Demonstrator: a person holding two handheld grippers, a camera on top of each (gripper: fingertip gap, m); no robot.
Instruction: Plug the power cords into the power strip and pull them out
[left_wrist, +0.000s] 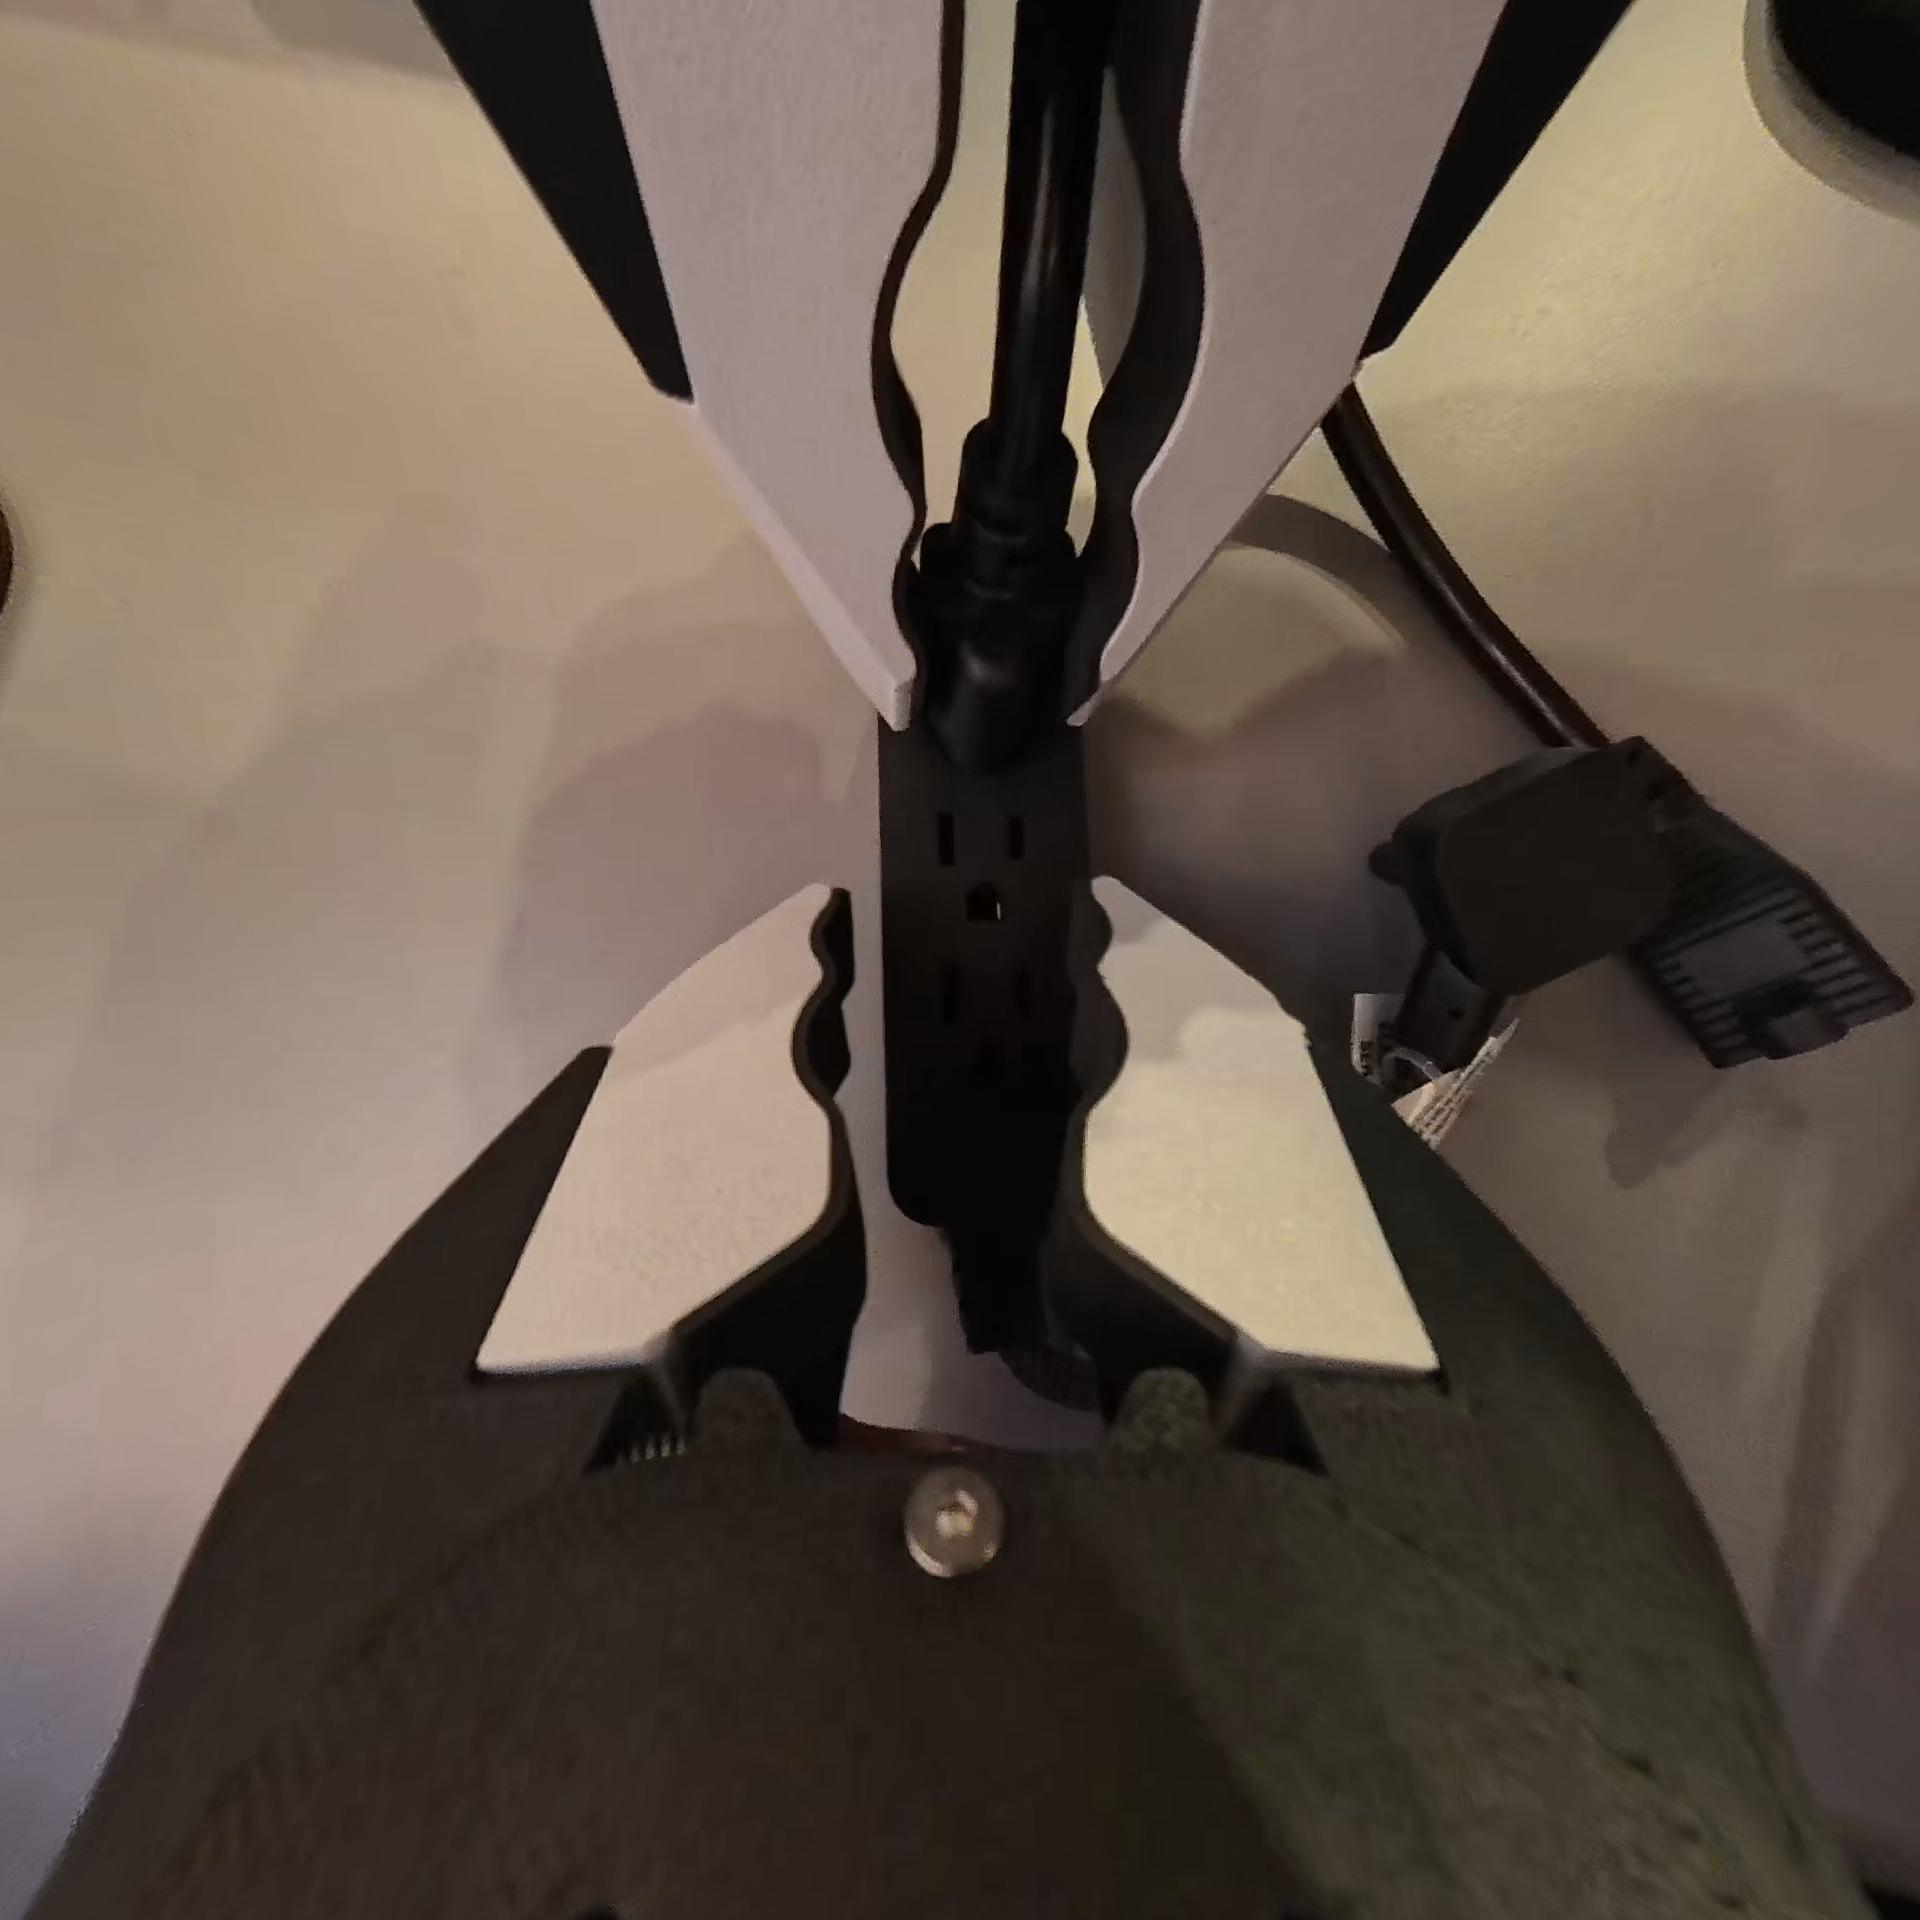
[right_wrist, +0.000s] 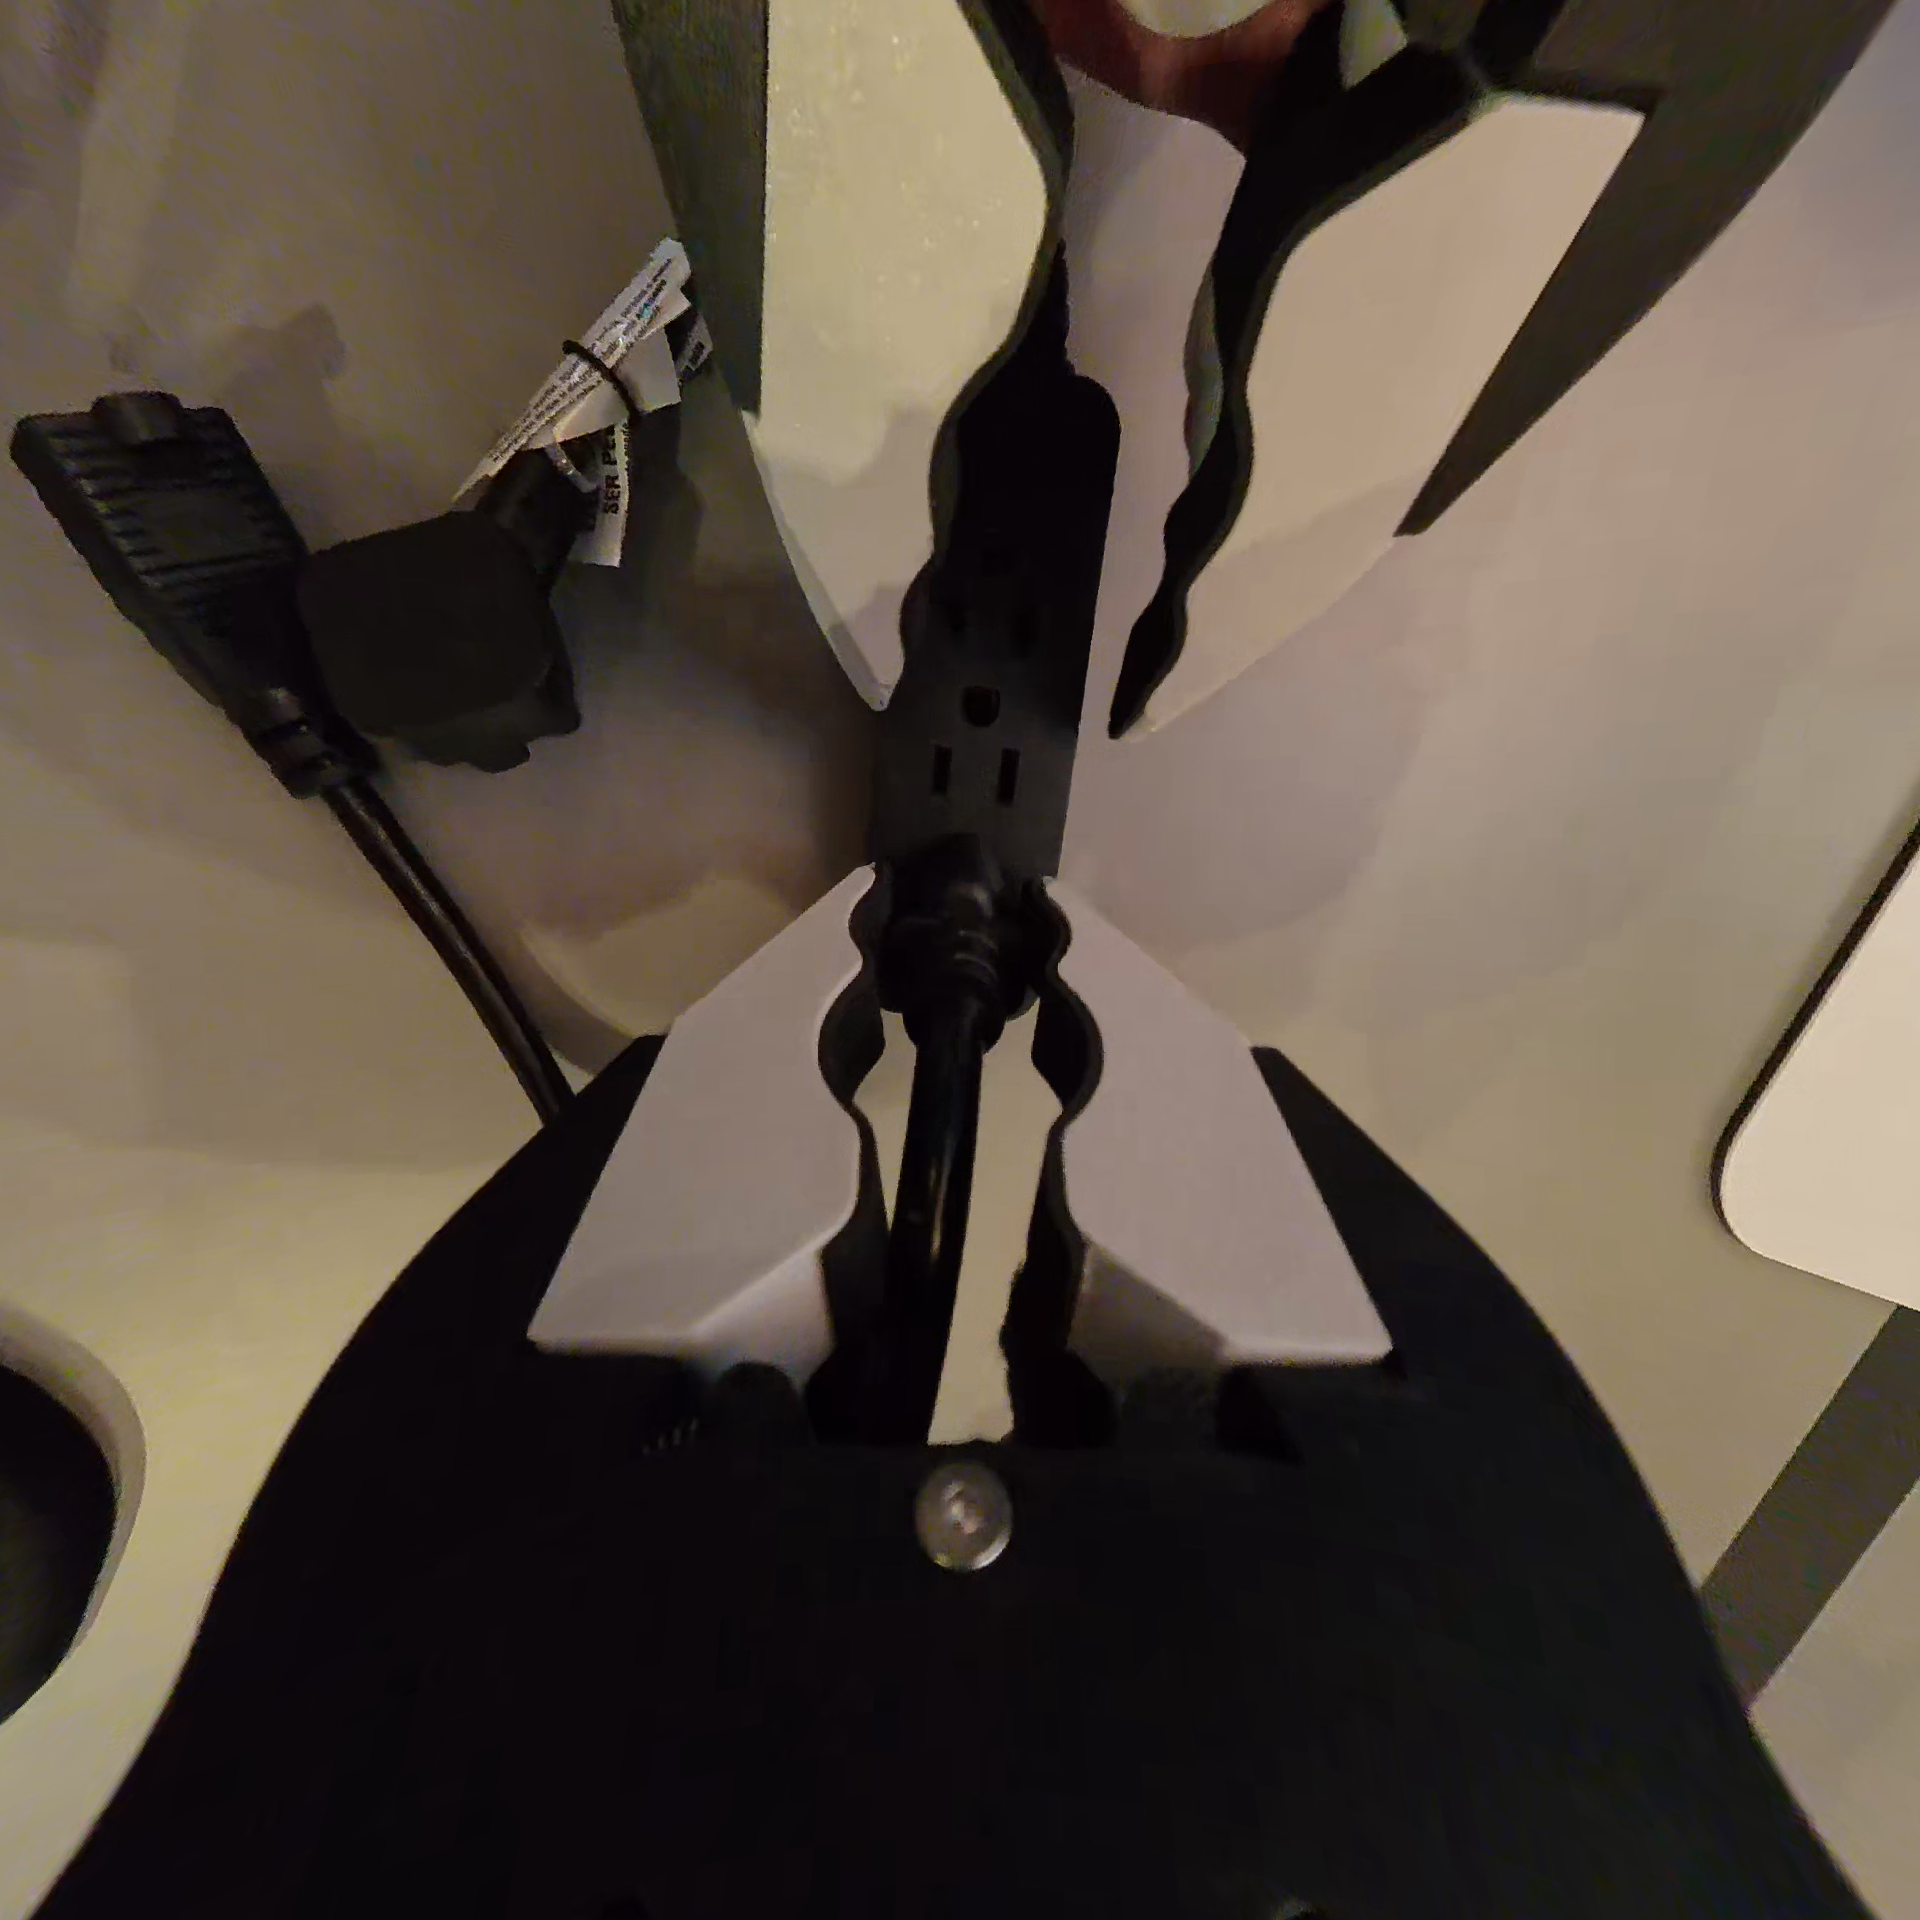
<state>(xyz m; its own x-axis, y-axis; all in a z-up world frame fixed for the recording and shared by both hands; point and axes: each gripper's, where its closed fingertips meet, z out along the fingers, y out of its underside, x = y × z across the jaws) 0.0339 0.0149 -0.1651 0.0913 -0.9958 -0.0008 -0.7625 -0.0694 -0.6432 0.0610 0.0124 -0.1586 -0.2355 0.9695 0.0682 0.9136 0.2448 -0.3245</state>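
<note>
Left wrist view: strip pinned, plug gripped at far outlet

Left wrist view shows left gripper (left_wrist: 971, 904) pressed together on the near part of the black strip (left_wrist: 977, 935), jaws touching both long sides. Strip lies on the white table (left_wrist: 312, 727), running near to far. Right gripper (left_wrist: 992, 717) comes in from the far side, pinching the black plug (left_wrist: 987, 634), cord (left_wrist: 1034, 260) trailing back btwn its fingers. Plug sits at the strip's far outlet; can't tell if prongs are fully seated or partway.

Right wrist view, same thing from the opposite end: right gripper (right_wrist: 961, 883) clamped on plug (right_wrist: 951, 935), plug against the strip (right_wrist: 977, 675) end nearest this cam, two open outlets beyond it. Left gripper (right_wrist: 1003, 717) on the strip's other end.

A second cord end w/ paper tags (right_wrist: 613, 416) lies on the table beside the strip, untouched, next to a ribbed black block (right_wrist: 156, 520).

Step, as I judge it: at the socket w/ first plug, either finishing the push-in or about to pull. Next move needs left to hold the strip firm while right moves straight along the prong axis, no twisting; a sideways pull could bend prongs or slide the strip.
</note>
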